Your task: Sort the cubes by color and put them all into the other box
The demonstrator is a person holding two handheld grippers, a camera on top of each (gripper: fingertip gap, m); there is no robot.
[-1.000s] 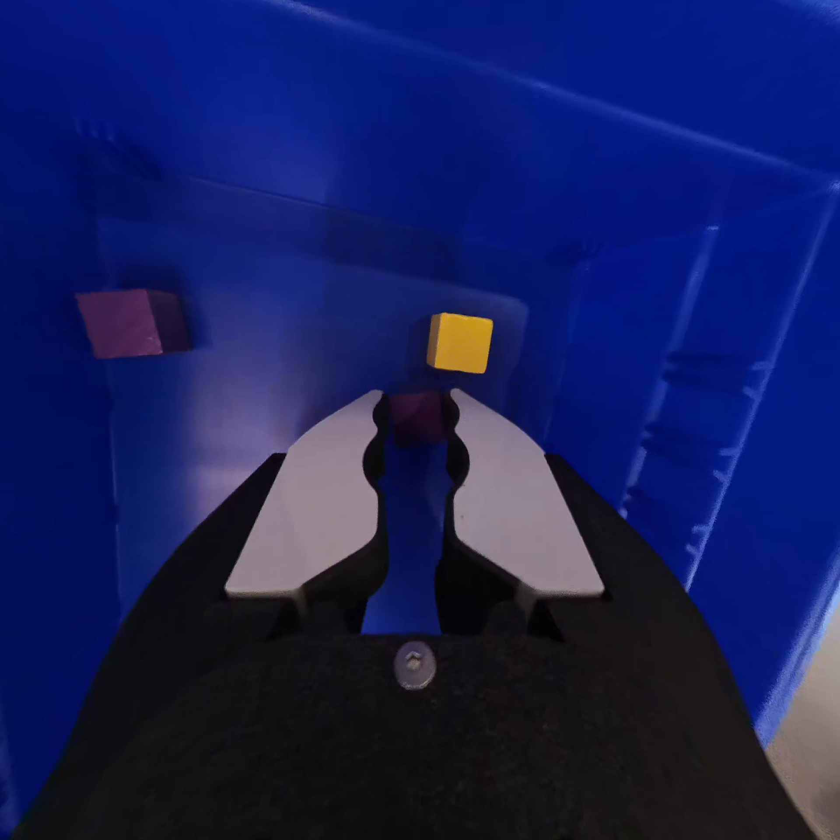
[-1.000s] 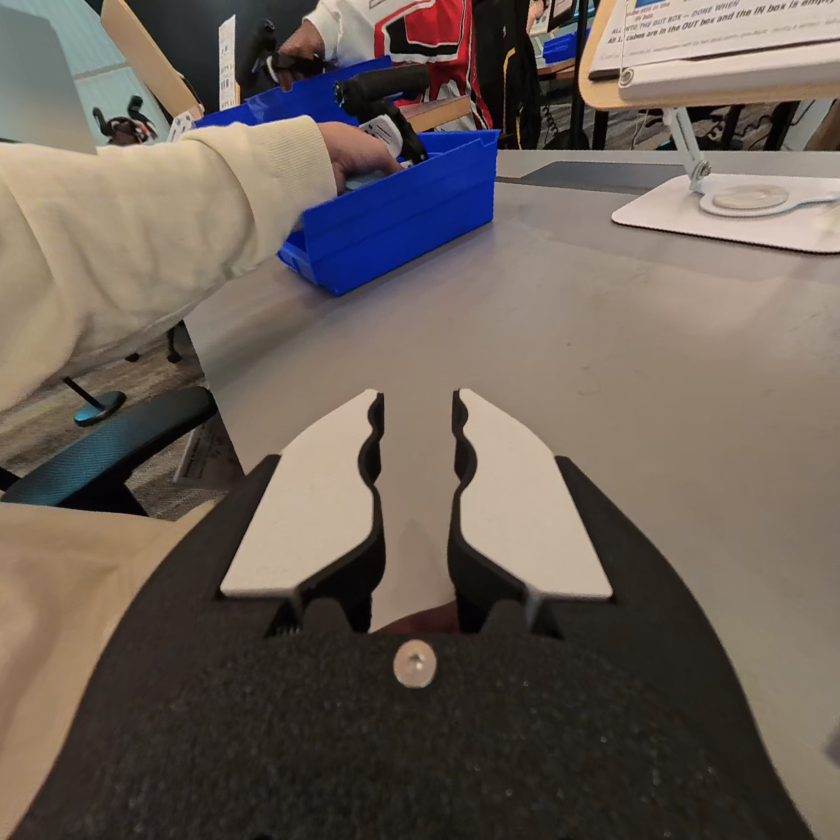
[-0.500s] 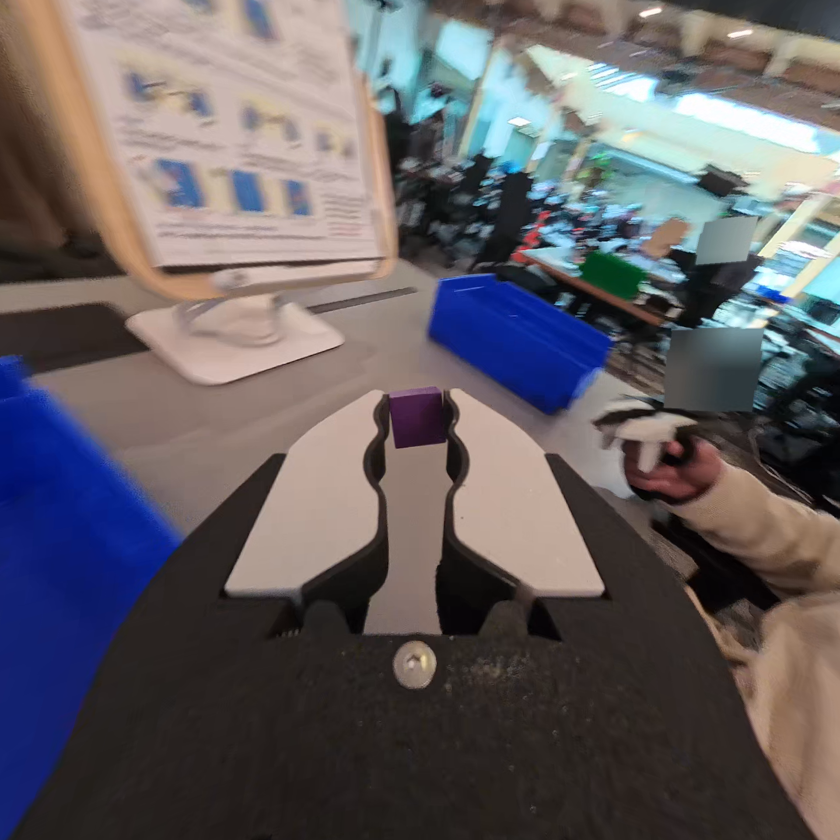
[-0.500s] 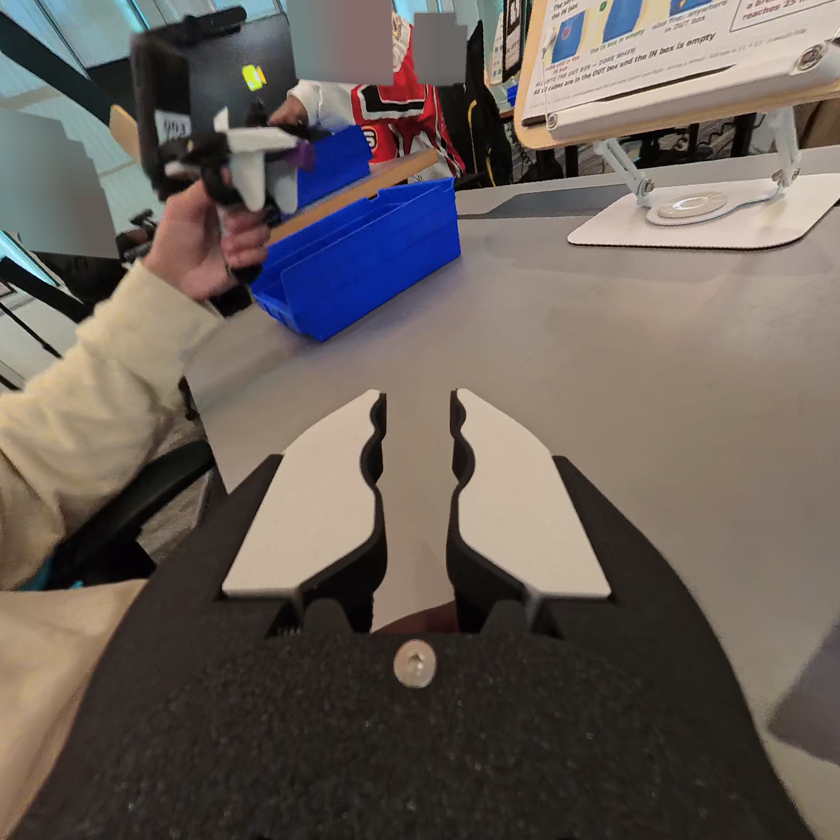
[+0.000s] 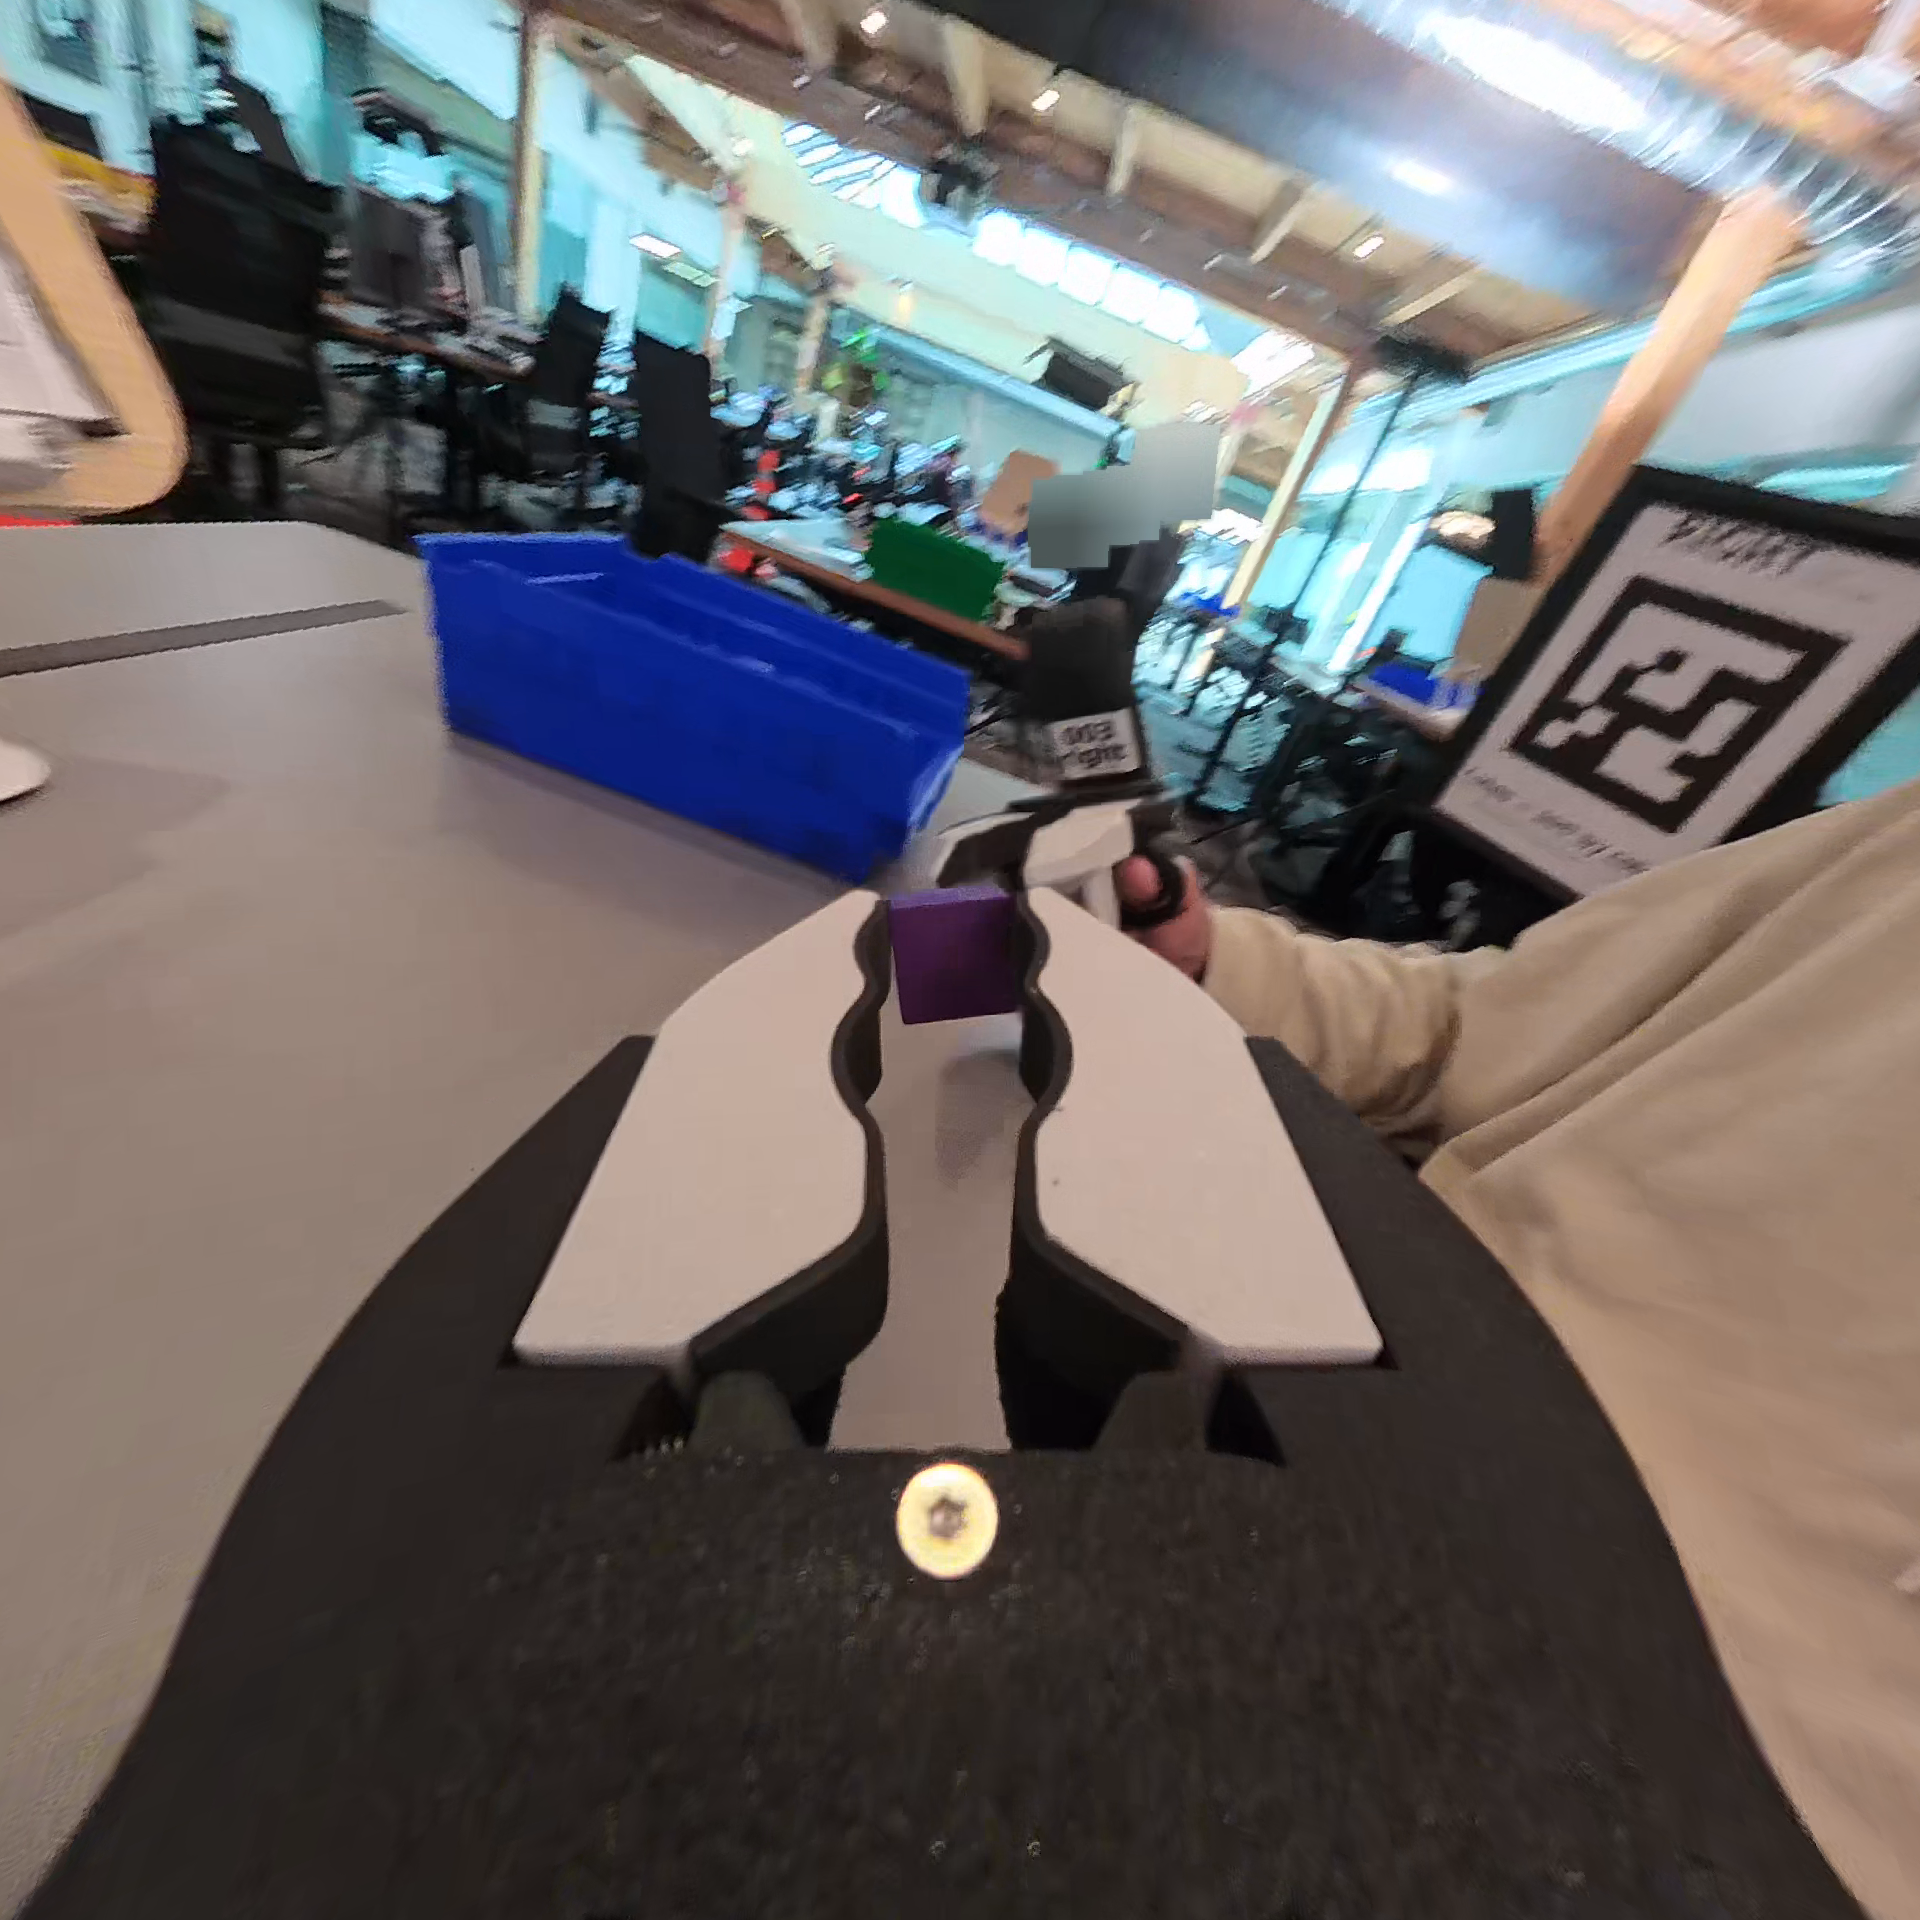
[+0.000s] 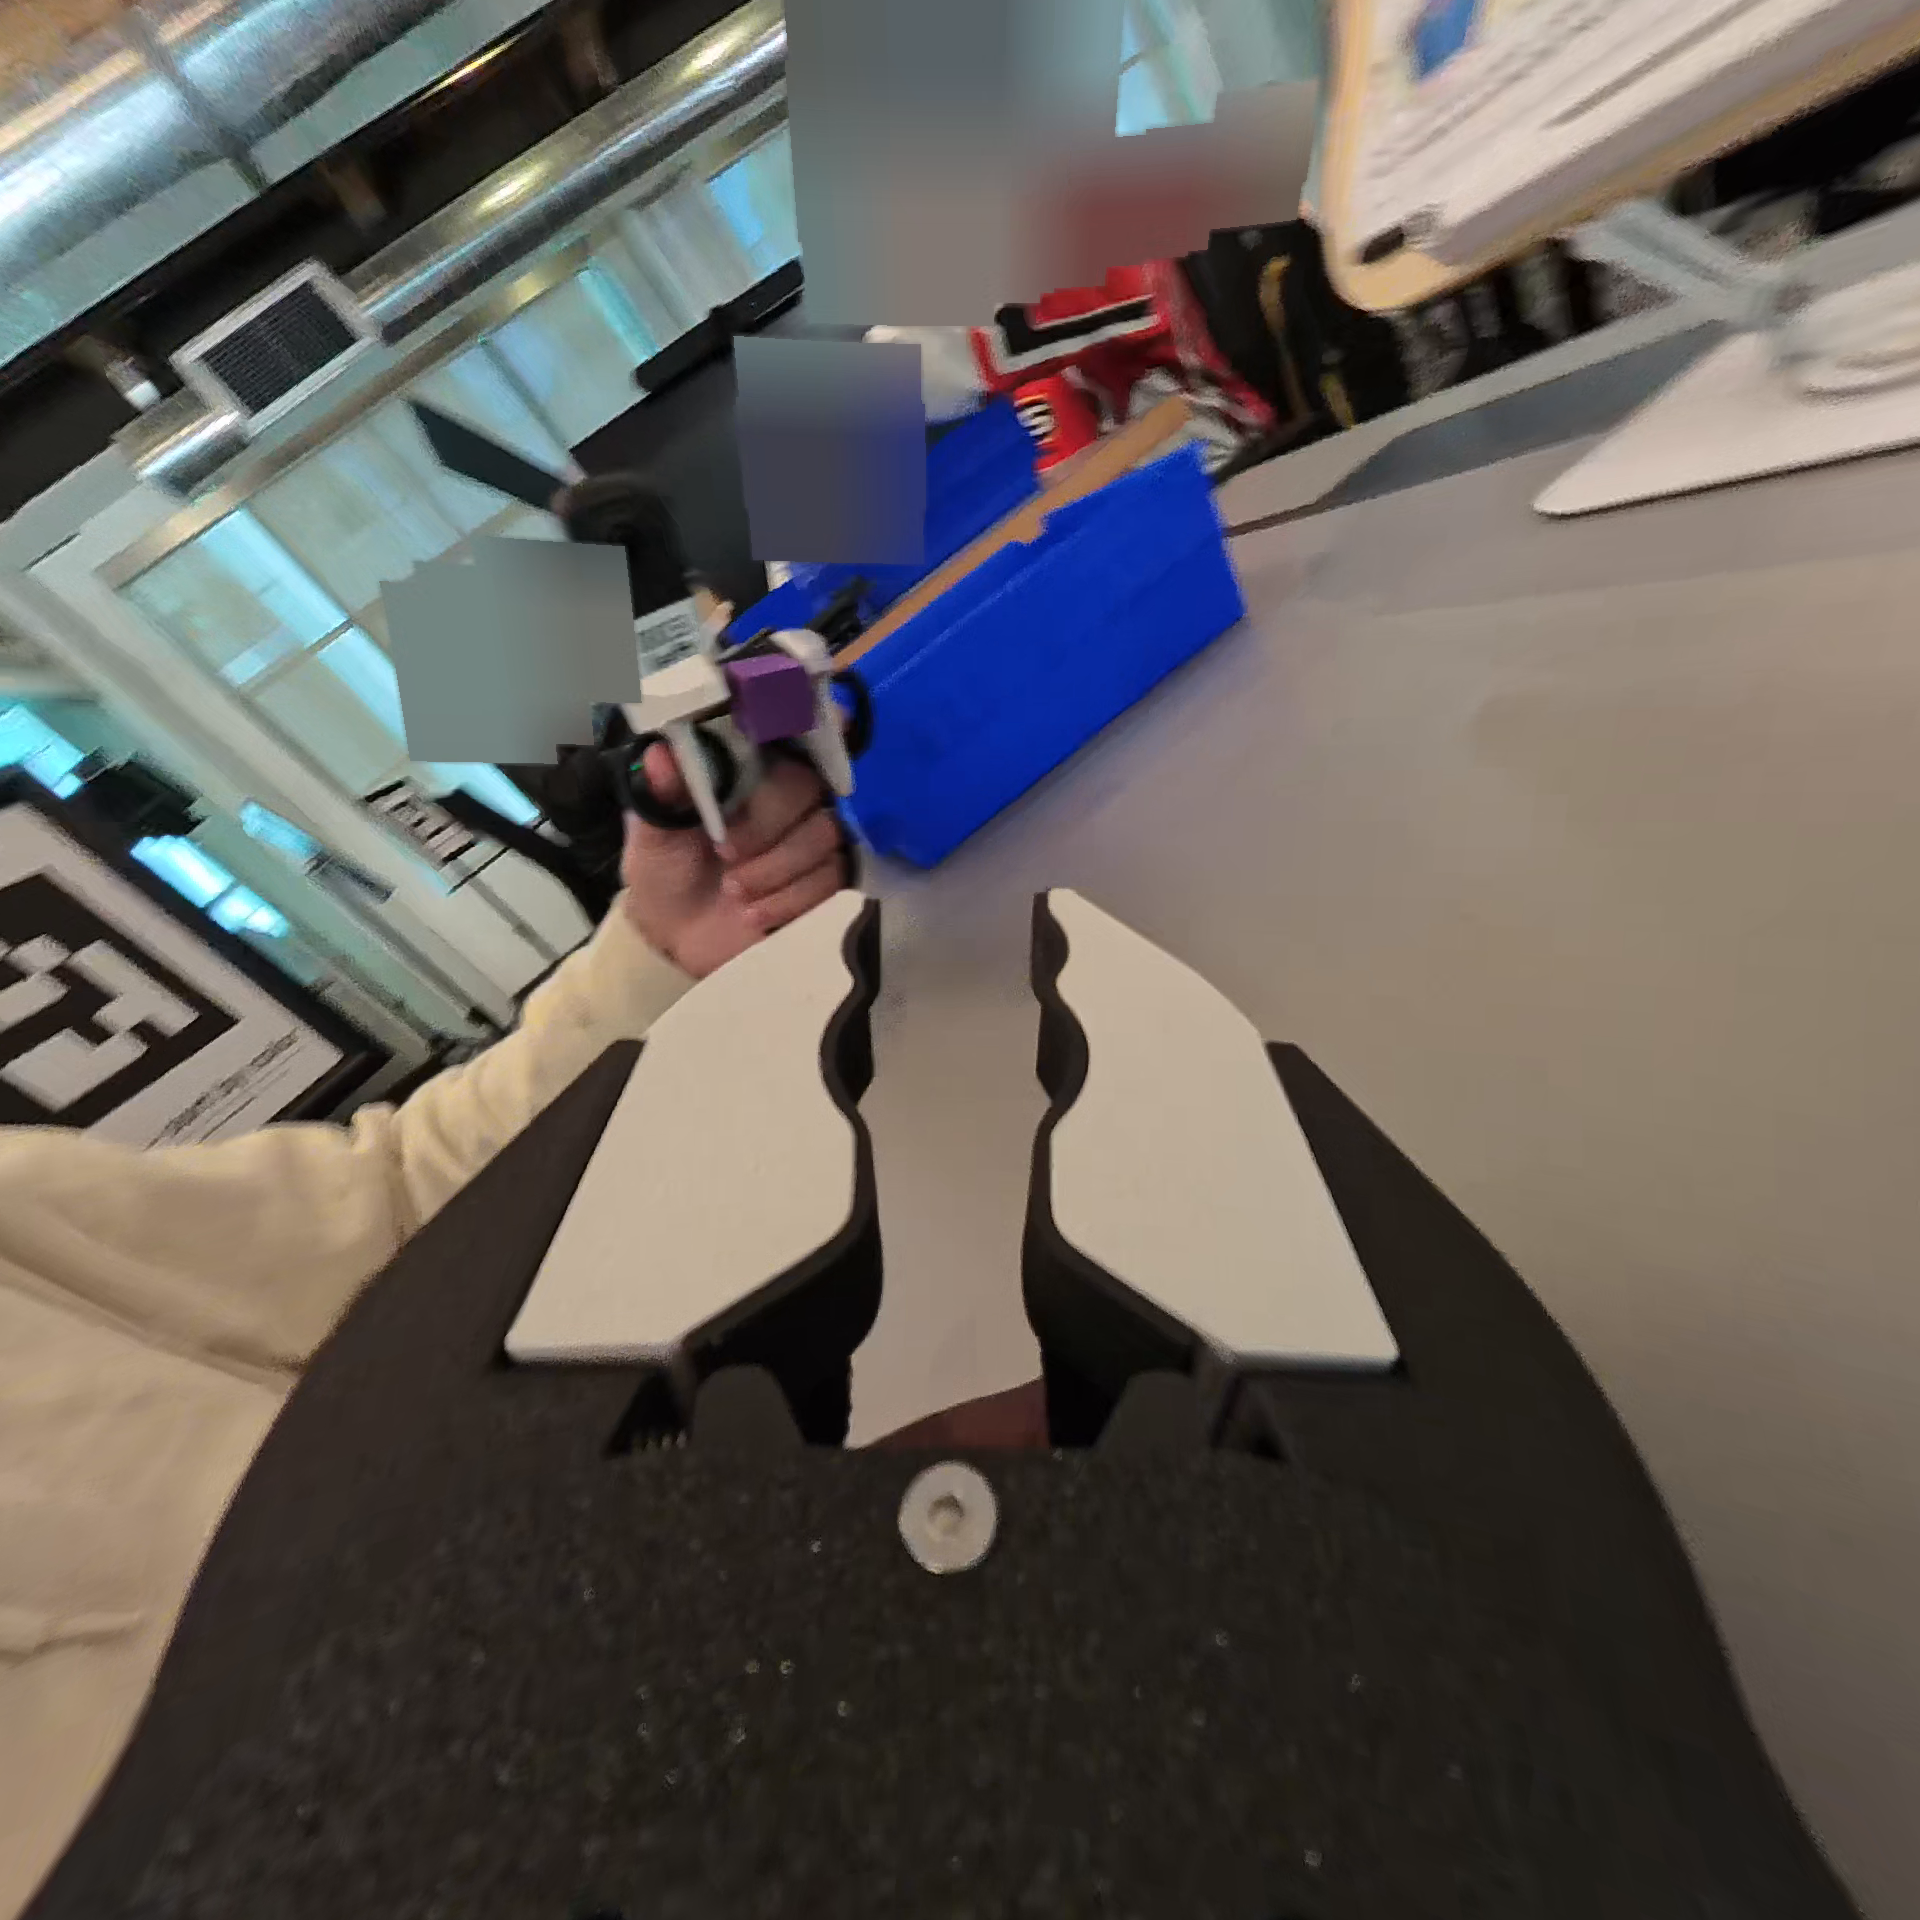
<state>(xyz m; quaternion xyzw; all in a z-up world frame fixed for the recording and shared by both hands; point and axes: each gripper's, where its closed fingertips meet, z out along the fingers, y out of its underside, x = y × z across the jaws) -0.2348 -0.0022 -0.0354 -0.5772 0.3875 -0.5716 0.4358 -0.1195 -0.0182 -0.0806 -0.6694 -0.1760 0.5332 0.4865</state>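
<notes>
My left gripper (image 5: 954,925) was clenched on the purple cube (image 5: 951,956), pinched only at the fingertips, in the air above the gray table (image 5: 312,987). My right gripper (image 6: 954,925) was parted and held nothing. With so shallow a grip, a jolt might have dropped the cube short of the blue box (image 5: 686,696). The cube sat square, one face toward me, with no long axis.

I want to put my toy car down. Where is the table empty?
The grey table is bare between the right gripper and the blue box, and on toward the white stand base. It is crowded where the left gripper holds the purple cube.
</notes>
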